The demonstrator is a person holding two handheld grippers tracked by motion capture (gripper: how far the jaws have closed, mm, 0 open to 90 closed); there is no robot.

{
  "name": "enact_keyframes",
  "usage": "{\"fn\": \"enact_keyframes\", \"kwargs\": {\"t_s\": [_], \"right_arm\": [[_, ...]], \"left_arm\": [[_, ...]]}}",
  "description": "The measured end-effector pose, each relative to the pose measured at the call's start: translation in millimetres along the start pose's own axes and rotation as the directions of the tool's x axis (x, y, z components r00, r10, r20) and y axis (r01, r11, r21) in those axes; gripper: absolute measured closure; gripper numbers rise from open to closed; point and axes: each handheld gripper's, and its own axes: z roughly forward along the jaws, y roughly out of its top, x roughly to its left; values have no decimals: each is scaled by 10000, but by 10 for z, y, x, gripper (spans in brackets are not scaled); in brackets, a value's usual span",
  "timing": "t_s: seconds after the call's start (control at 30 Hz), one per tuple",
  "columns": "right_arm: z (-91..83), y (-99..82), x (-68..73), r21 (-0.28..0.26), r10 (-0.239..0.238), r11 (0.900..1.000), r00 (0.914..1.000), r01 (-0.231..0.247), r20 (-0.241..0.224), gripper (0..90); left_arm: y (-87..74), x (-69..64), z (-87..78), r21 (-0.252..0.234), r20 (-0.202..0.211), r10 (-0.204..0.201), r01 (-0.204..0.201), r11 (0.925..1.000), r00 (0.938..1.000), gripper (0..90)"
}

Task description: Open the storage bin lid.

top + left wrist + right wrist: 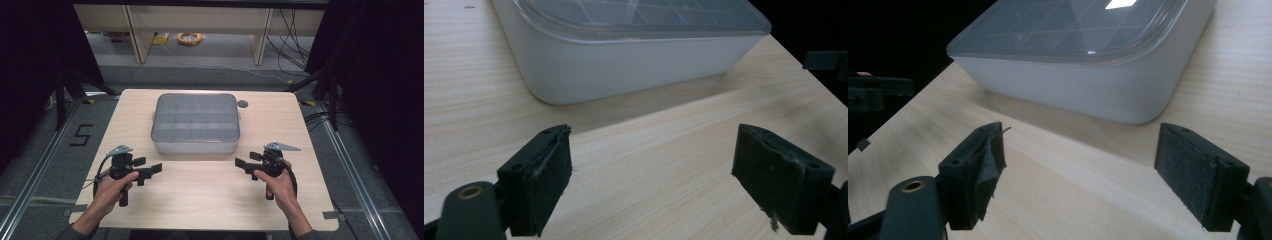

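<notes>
My left claw is wide open and holds nothing. My right claw is wide open too, and it is empty as well. Both claws hang just over the bare wood of the tabletop, and their tips point in toward each other.

Just past my claws, a bit farther from me, sits the box. It is a grey-white plastic box with rounded corners. It lies flat on the tabletop, ahead of the gap between my two claws. From my left claw I see its near wall close in front.

The clear lid is on the box and looks shut. Through it I see little square spaces.

I think nothing is done yet. Neither claw touches the box. I think opening the lid comes next.
</notes>
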Motion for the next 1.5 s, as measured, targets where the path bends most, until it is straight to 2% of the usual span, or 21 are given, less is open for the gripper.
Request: {"fn": "enact_keyframes", "kwargs": {"t_s": [0.03,0.1,0.17,0.2,0.23,0.27,0.37,0.47,0.53,0.63,0.93,0.97,1.0,1.03,1.07,1.13,1.2,1.37,1.43,1.47,1.5], "right_arm": [[11,19,23,183,343,9992,9994,-345,100,213],[55,64,-30,62,7,10000,9999,-8,122,217],[74,114,-62,3,15,10000,9999,-15,108,221],[73,143,-56,29,346,9994,9994,-346,76,225],[93,166,-100,-99,-2,10000,10000,3,78,227],[97,198,-102,-18,239,9997,9997,-239,55,227],[130,293,-160,-239,161,9996,9998,-162,-75,227],[164,379,-184,-329,354,9988,9993,-357,-92,233],[208,429,-229,-493,159,9987,9999,-162,-53,236],[254,503,-251,-406,470,9981,9989,-471,-35,240],[431,685,-463,-407,609,9974,9980,-602,155,256],[478,715,-473,-214,1071,9940,9942,-1070,47,257],[504,727,-515,-277,736,9969,9972,-733,106,258],[520,738,-526,-274,765,9967,9970,-761,111,259],[524,749,-501,-212,1170,9929,9931,-1167,112,259],[540,764,-541,-343,833,9960,9964,-829,125,259],[572,810,-572,-351,1142,9929,9934,-1138,77,267],[667,873,-633,-230,1197,9926,9927,-1194,135,287],[700,897,-625,-144,1645,9863,9863,-1643,157,294],[723,911,-666,-227,1325,9910,9909,-1320,229,301],[740,925,-669,-227,1418,9897,9898,-1414,150,308]], "left_arm": [[16,4,2,9,4,-8,8,10000,10000,152],[60,24,8,-99,-44,-28,28,9999,10000,152],[106,65,13,-125,-4,-117,117,9999,9999,152],[124,81,10,-78,6,-159,159,9998,9999,152],[142,100,18,-141,72,-242,243,9996,9997,152],[164,122,18,-80,117,-268,269,9996,9996,152],[229,177,19,-59,288,-401,403,9992,9988,155],[295,222,26,-156,226,-487,490,9987,9986,160],[335,247,38,-168,228,-563,567,9982,9982,162],[405,290,68,-259,173,-719,724,9970,9973,165],[639,494,184,-342,56,-1239,1240,9917,9923,215],[683,549,212,-430,37,-1397,1397,9893,9902,223],[694,576,228,-426,27,-1454,1453,9885,9894,228],[705,593,249,-454,29,-1577,1576,9865,9875,229],[705,593,249,-454,29,-1577,1576,9865,9875,230],[726,615,280,-391,-8,-1566,1564,9869,9877,231],[772,637,360,-398,-163,-1565,1558,9870,9875,236],[871,718,490,-417,-223,-1686,1676,9850,9854,280],[919,743,532,-444,-165,-1798,1790,9829,9836,279],[942,760,547,-403,-218,-1767,1757,9836,9840,278],[963,779,562,-369,-284,-1703,1692,9849,9850,278]]}}
